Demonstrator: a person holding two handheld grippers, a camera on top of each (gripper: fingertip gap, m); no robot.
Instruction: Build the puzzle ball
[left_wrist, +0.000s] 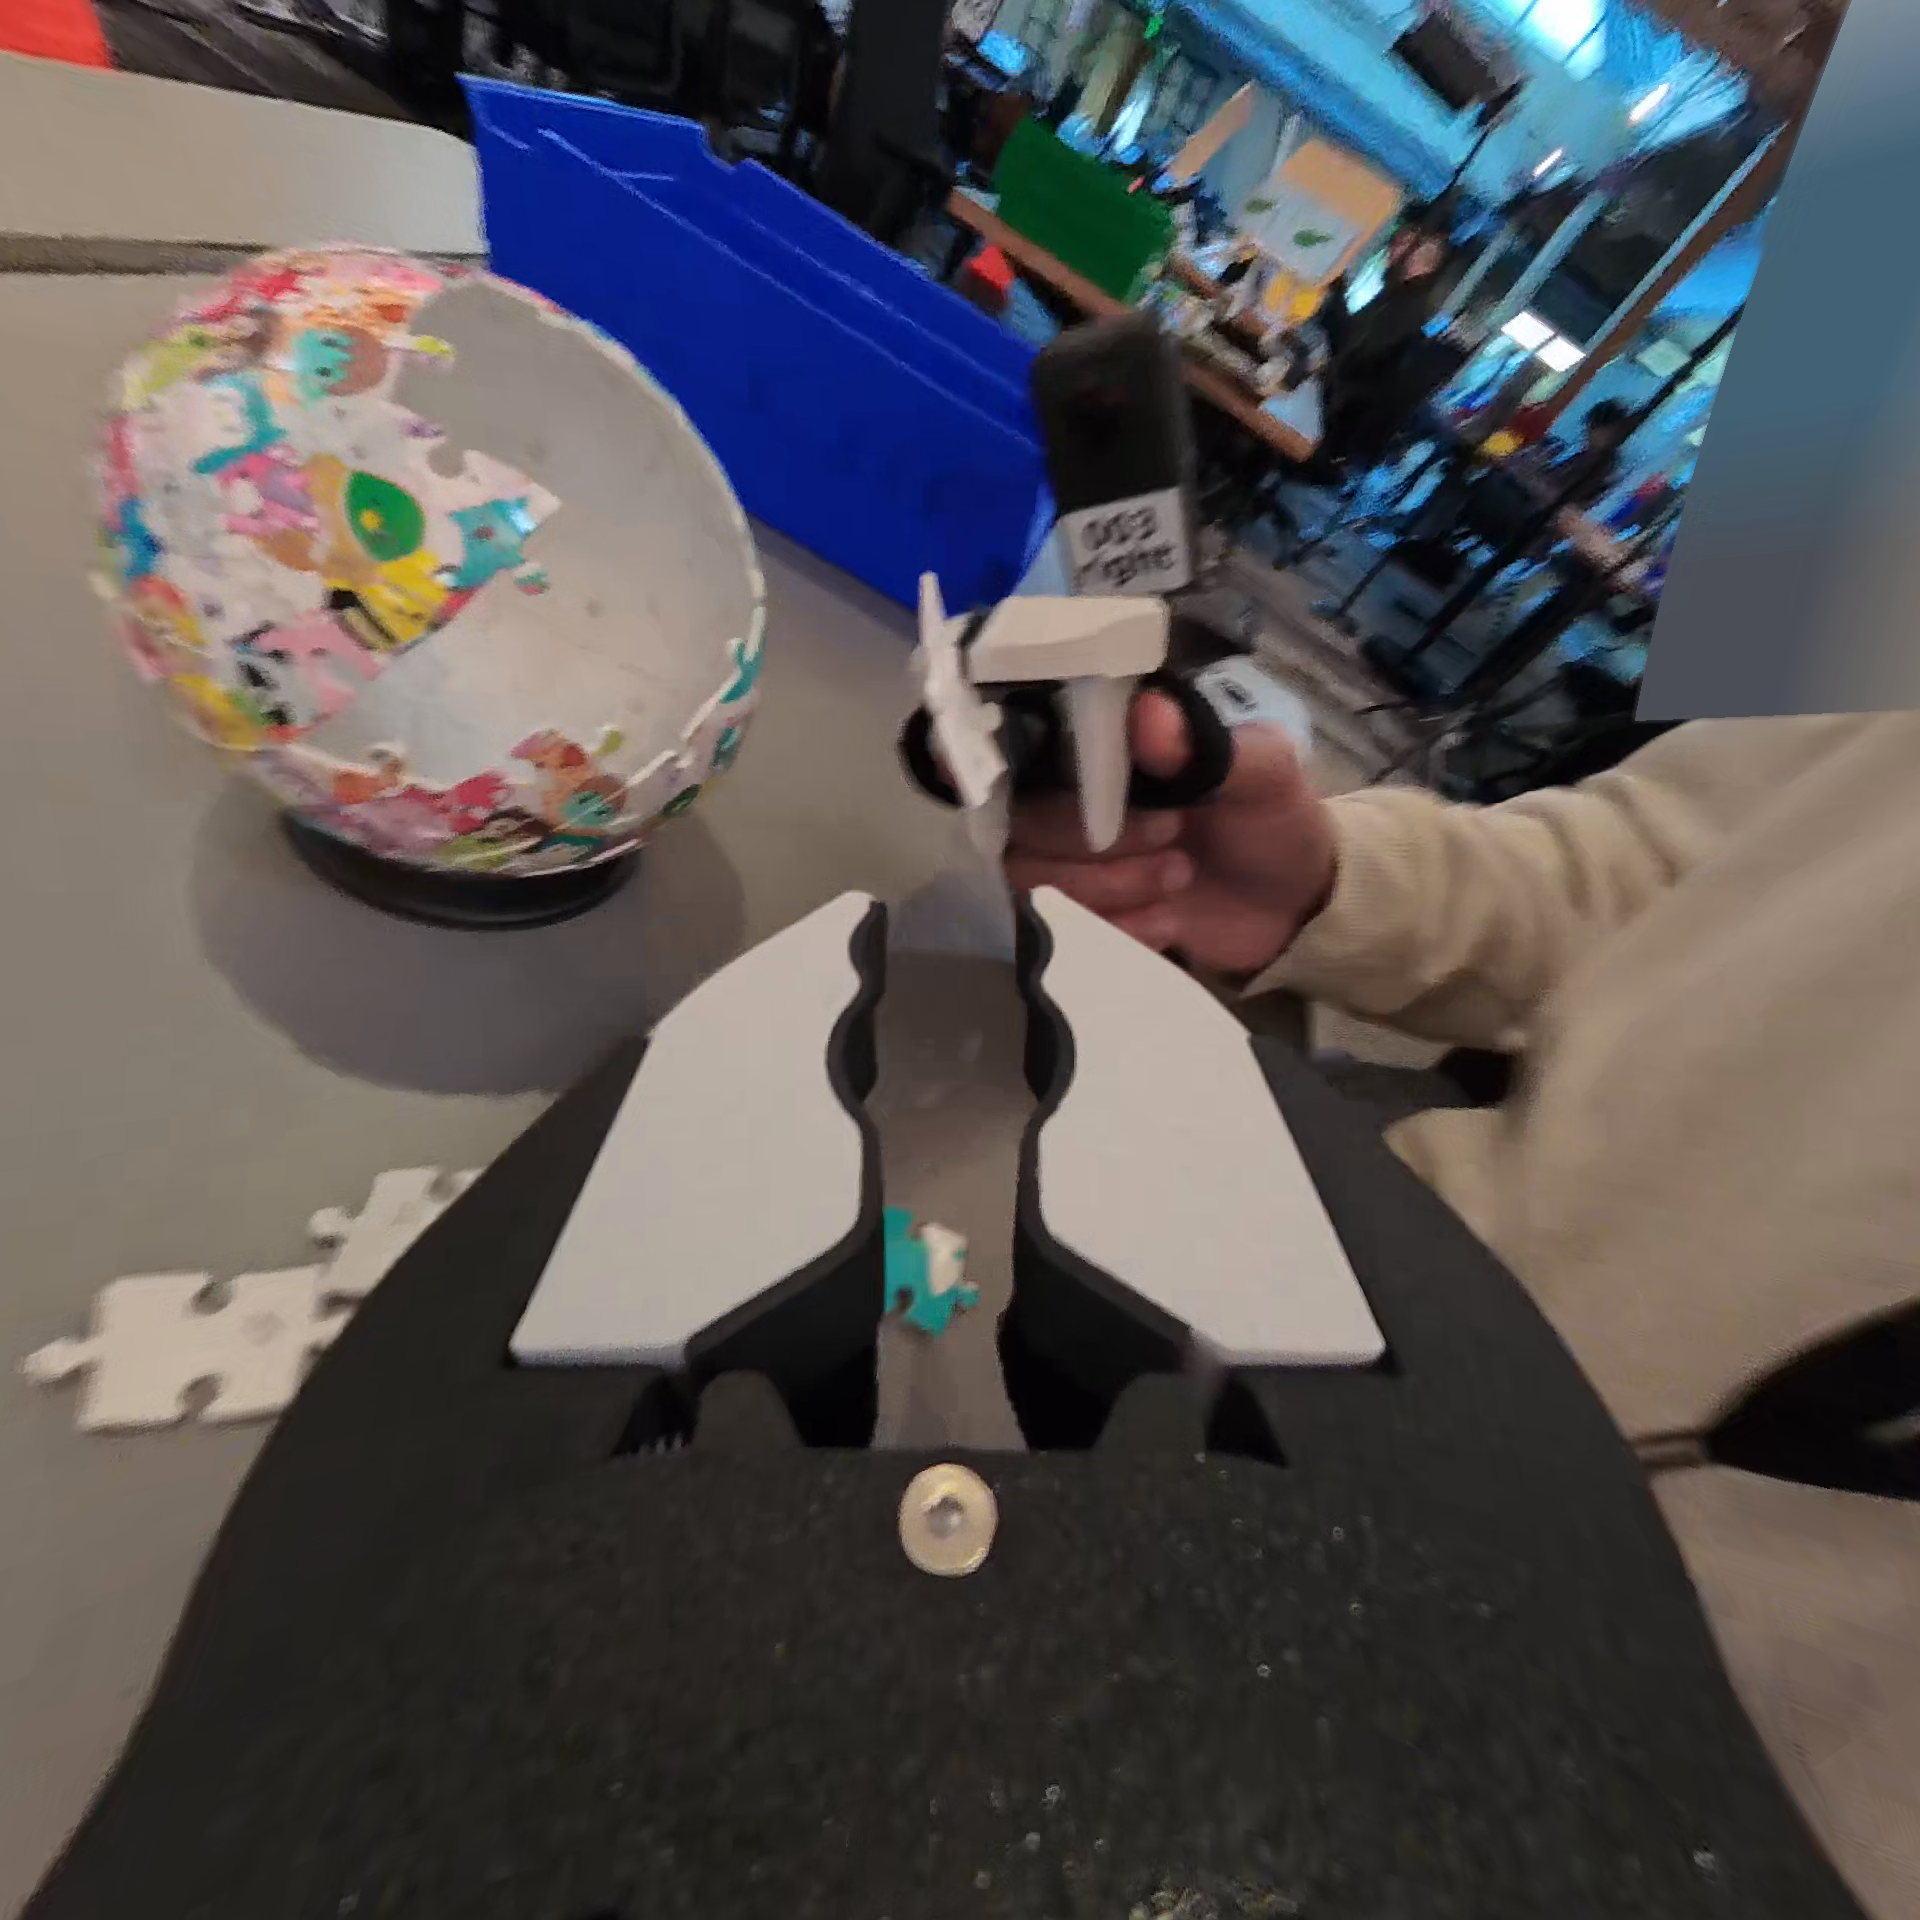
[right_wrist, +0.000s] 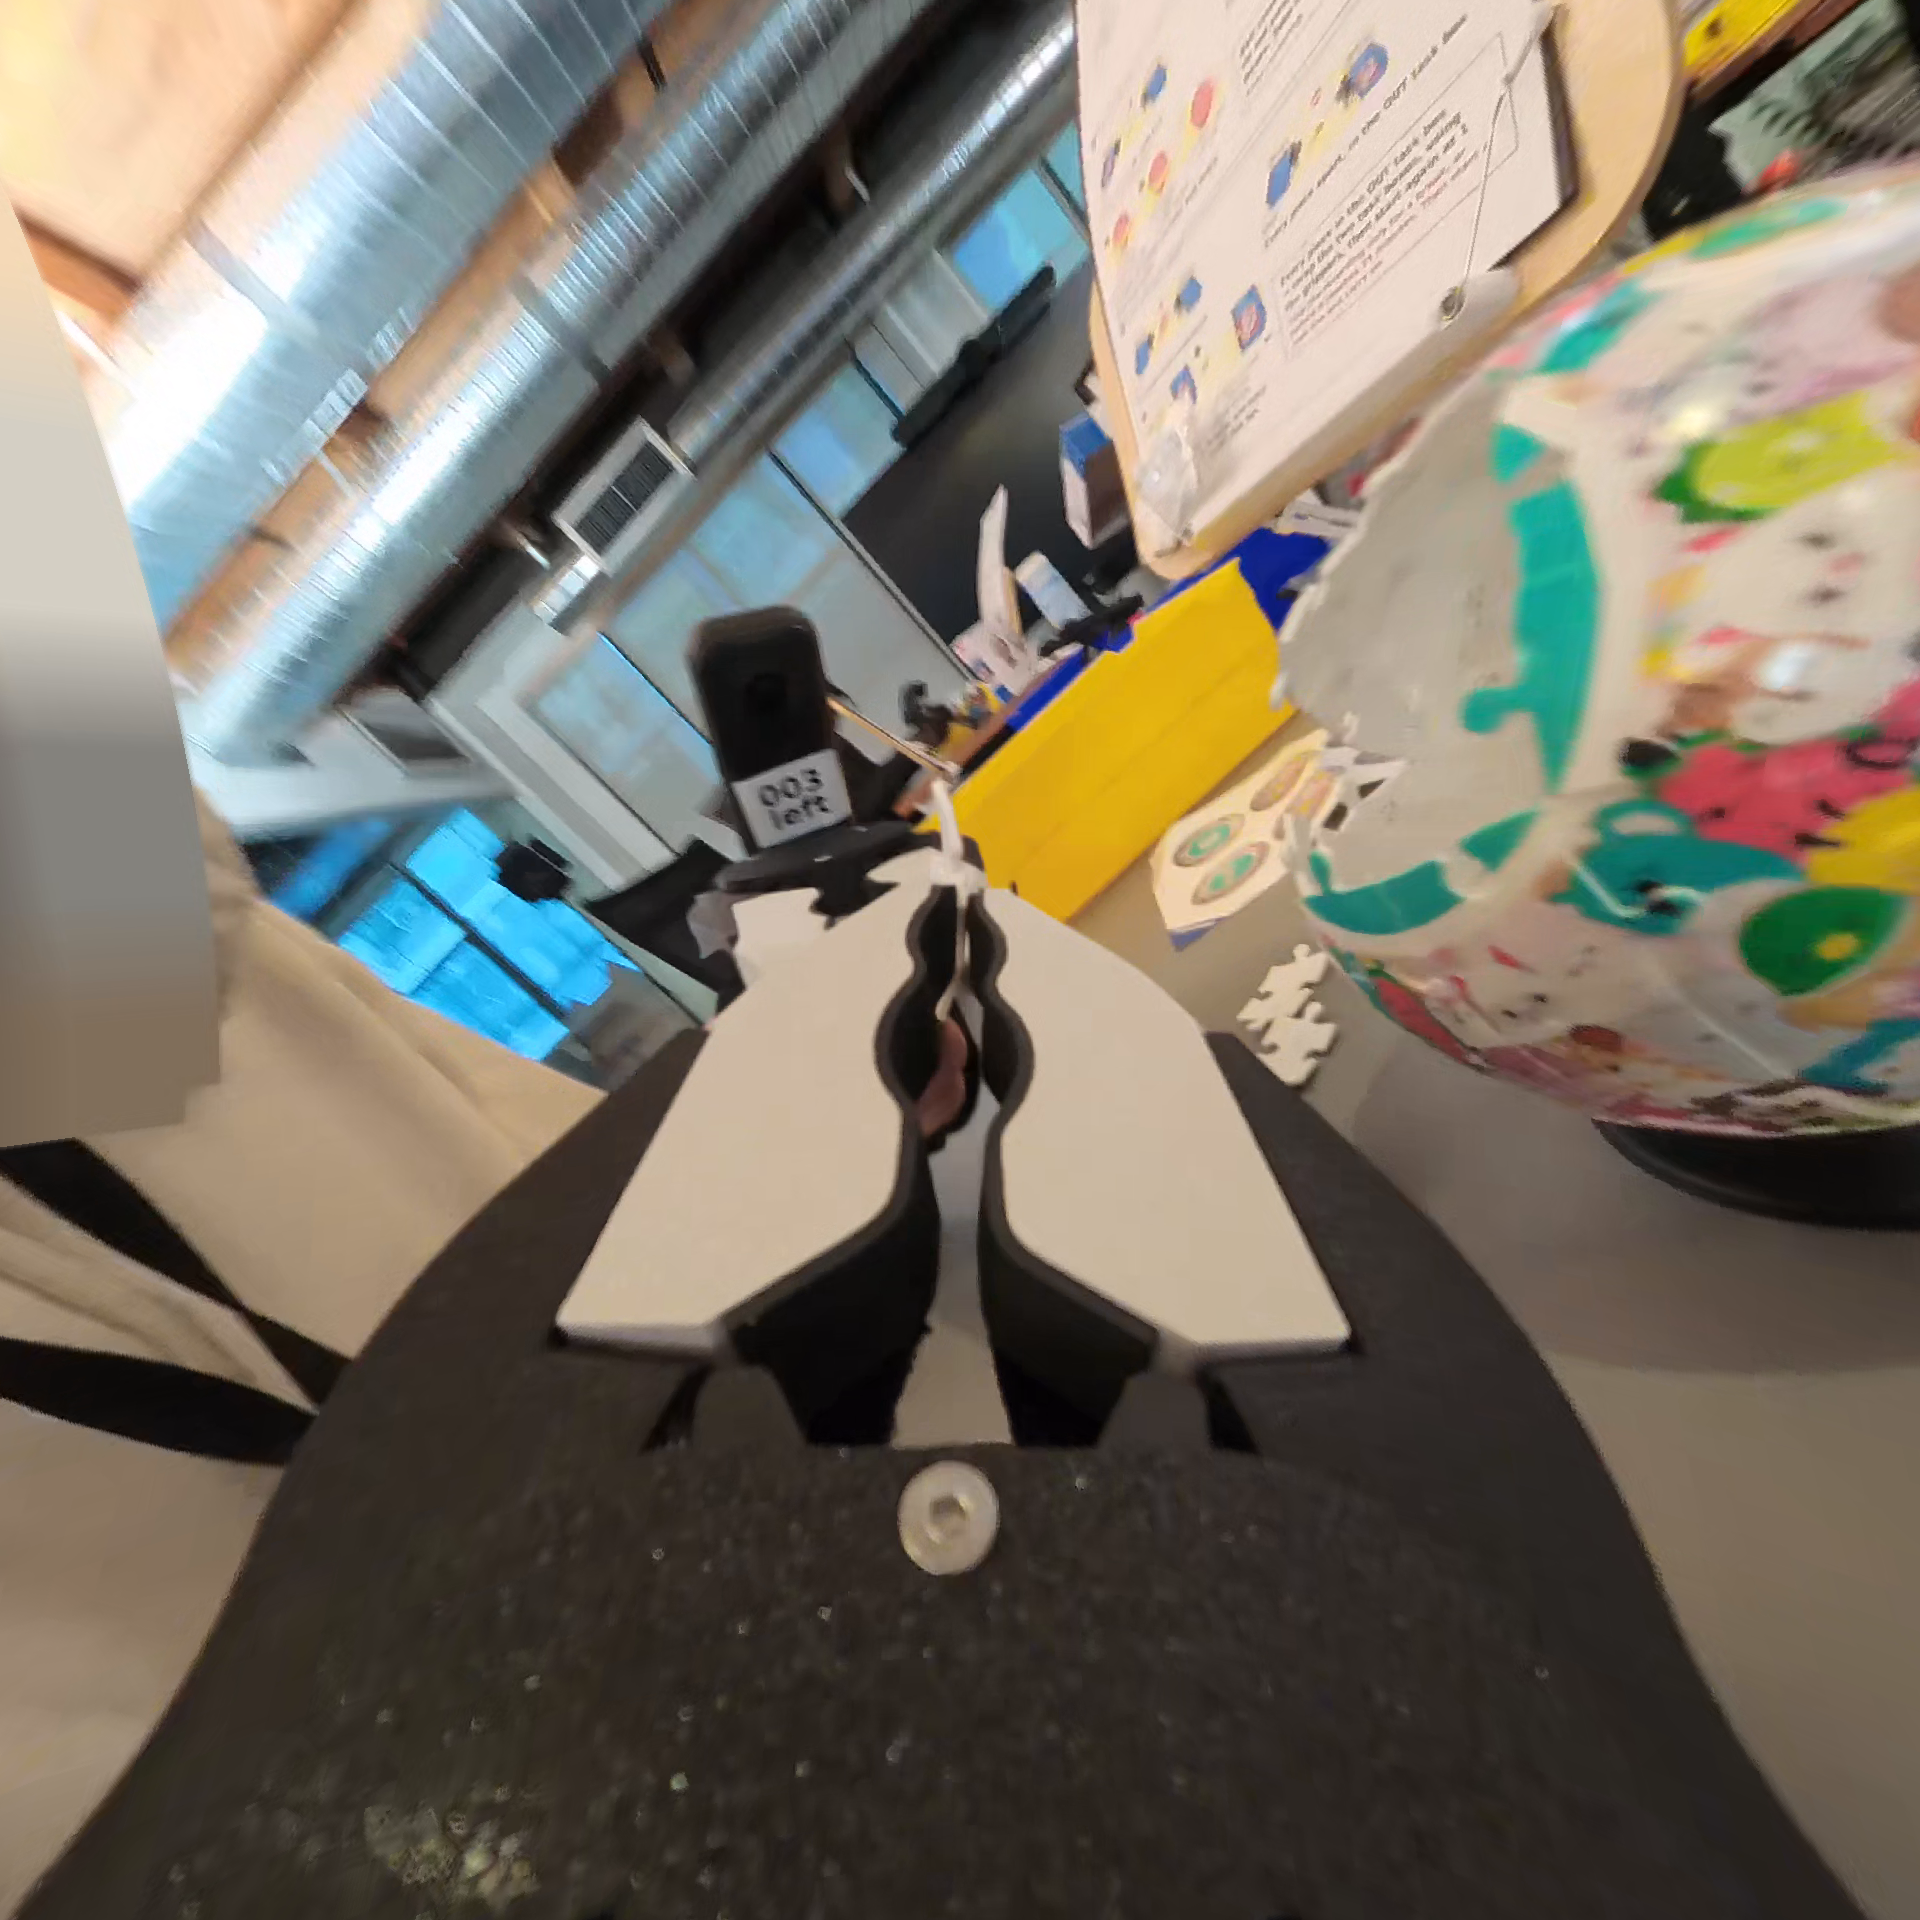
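Observation:
The partly built puzzle ball (left_wrist: 416, 561) stands on a black ring base at the left, colourful outside, with a large gap showing its grey inside. It also shows in the right wrist view (right_wrist: 1662, 727). My right gripper (right_wrist: 961, 904) is shut on a white puzzle piece (right_wrist: 951, 862), seen edge-on. In the left wrist view that gripper (left_wrist: 1039, 727) holds the piece (left_wrist: 956, 707) upright just beyond my left gripper (left_wrist: 956, 914). The left gripper is open and empty, its tips close below the piece. A teal piece (left_wrist: 925, 1283) lies on the table under its fingers.
Face-down white pieces (left_wrist: 208, 1340) lie on the grey table at the left, and another (right_wrist: 1288, 1013) lies by the ball's base. A blue bin (left_wrist: 779, 343) stands behind the ball. A yellow bin (right_wrist: 1122, 727), a sticker sheet (right_wrist: 1236, 842) and a board (right_wrist: 1330, 208) are beyond. Some 4 cm of space lies between my two pairs of fingers.

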